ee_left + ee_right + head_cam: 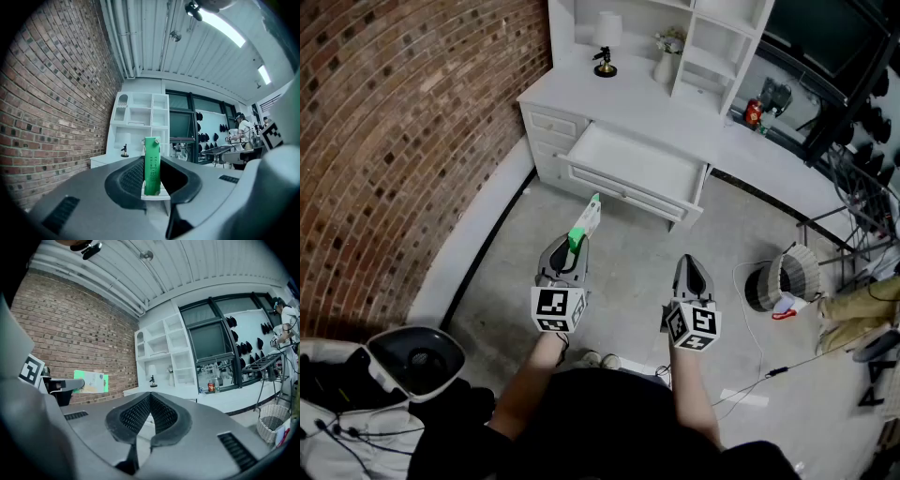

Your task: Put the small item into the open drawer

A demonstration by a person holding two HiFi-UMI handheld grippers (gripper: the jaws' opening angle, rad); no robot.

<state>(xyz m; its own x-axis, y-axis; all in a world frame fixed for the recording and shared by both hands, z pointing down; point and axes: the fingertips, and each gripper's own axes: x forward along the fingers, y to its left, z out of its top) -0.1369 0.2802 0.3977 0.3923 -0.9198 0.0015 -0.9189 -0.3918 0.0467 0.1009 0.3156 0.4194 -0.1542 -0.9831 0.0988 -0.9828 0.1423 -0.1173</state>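
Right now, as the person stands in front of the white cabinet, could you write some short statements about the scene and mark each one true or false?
1. The left gripper is shut on a green and white item. True.
2. The drawer of the cabinet is closed. False: it is pulled open, and nothing shows inside it.
3. The right gripper carries a second item. False: its jaws are together with nothing between them.
4. A brick wall stands on the person's left side. True.
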